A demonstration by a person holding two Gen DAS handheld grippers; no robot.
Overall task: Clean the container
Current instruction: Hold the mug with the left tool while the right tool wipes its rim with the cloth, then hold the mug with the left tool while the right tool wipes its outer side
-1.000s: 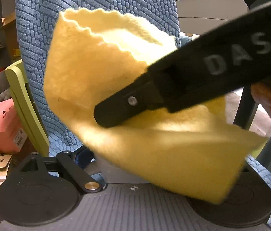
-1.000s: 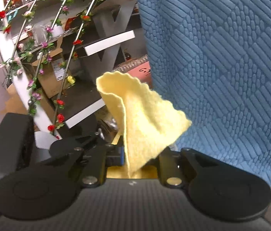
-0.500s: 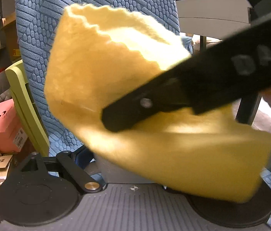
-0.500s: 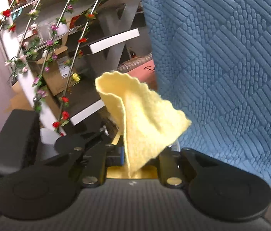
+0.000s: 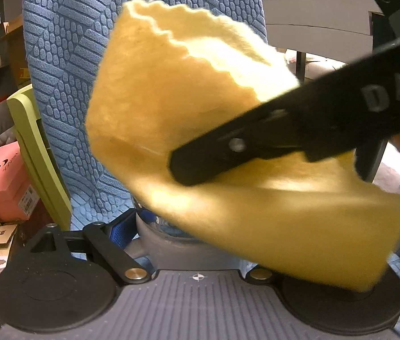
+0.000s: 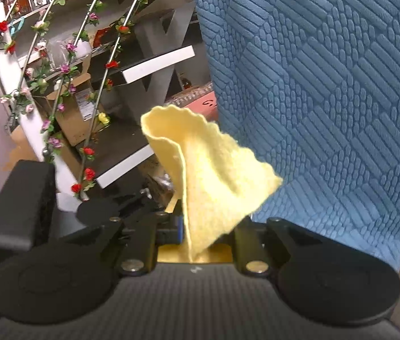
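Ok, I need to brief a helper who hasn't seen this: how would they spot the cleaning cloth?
Find the blue textured chair back. In front of it, the right gripper pinches a yellow cloth. It is the only soft yellow thing, folded, with a wavy edge.

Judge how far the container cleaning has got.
Done: the right gripper is shut on the yellow cloth, and the left gripper appears to grip the grey container. In hand: the cloth hangs above the container, covering most of it. Left: the wiping itself; no cleaned surface shows.
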